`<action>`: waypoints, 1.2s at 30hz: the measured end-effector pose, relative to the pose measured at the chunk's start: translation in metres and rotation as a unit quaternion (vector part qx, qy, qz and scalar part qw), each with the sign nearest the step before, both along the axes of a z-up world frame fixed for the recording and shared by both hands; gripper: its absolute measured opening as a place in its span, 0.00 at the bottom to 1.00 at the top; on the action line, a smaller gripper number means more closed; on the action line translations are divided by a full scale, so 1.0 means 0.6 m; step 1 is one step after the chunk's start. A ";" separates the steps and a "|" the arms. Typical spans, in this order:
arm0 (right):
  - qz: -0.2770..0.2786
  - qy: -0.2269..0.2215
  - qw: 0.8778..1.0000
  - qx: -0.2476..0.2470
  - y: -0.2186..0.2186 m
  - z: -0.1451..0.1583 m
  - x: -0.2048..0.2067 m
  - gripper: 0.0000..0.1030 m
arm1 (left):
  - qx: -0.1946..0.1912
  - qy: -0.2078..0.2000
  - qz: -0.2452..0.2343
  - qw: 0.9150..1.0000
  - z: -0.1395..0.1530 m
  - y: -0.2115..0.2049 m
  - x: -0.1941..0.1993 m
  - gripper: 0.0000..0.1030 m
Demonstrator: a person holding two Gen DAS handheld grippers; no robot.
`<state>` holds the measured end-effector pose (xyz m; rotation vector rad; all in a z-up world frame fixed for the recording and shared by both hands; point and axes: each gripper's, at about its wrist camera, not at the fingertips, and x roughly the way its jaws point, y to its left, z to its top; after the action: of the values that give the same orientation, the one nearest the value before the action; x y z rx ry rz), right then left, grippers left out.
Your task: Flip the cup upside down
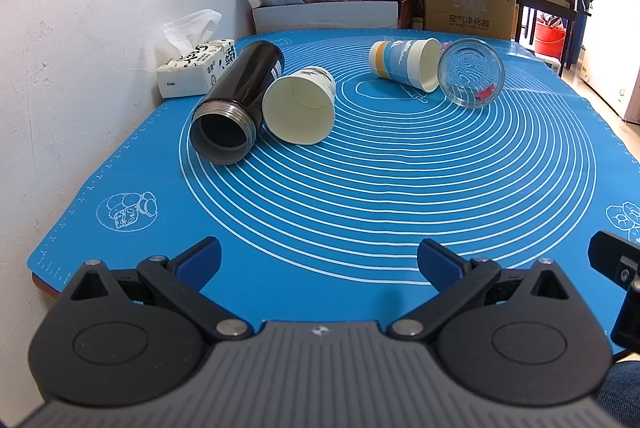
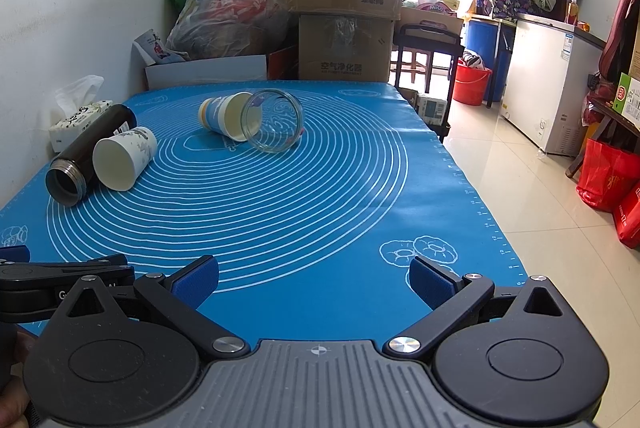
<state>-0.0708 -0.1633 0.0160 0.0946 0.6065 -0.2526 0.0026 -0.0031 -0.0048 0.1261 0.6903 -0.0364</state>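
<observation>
Several cups lie on their sides on the blue mat. A black flask and a white paper cup lie at the left, mouths toward me. A blue-and-yellow paper cup and a clear glass lie further back. In the right wrist view the flask, white cup, blue cup and glass show too. My left gripper is open and empty near the front edge. My right gripper is open and empty, beside it.
A tissue box sits by the wall at the left. Cardboard boxes and plastic bags stand behind the table. The table's right edge drops to a tiled floor with a white freezer.
</observation>
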 end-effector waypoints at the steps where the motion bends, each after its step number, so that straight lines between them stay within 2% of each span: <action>1: 0.000 0.000 1.000 0.000 0.000 0.000 0.000 1.00 | 0.000 0.000 -0.001 1.000 0.000 0.000 0.000 1.00; 13: -0.007 0.008 1.000 0.011 -0.007 -0.001 0.003 1.00 | -0.013 0.011 0.000 1.000 0.001 0.005 0.003 1.00; 26: -0.001 0.015 1.000 0.020 -0.013 0.000 0.005 1.00 | -0.006 0.003 -0.002 1.000 0.006 0.003 0.004 1.00; 29: -0.004 0.015 1.000 0.007 -0.018 0.009 0.017 1.00 | -0.011 0.000 -0.009 1.000 0.016 0.000 0.012 1.00; 31: -0.010 0.009 1.000 -0.009 -0.026 0.021 0.022 1.00 | -0.029 0.007 -0.012 0.999 0.027 0.002 0.025 1.00; 33: -0.016 -0.003 1.000 0.000 -0.044 0.036 0.025 1.00 | -0.047 0.009 -0.014 0.999 0.043 0.002 0.042 1.00; 36: -0.029 -0.012 0.999 0.027 -0.079 0.053 0.036 1.00 | -0.050 0.000 -0.007 0.999 0.072 -0.008 0.075 1.00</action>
<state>-0.0491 -0.2109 0.0479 0.1676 0.5871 -0.2907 0.0474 -0.0077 0.0387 0.0354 0.6860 -0.0844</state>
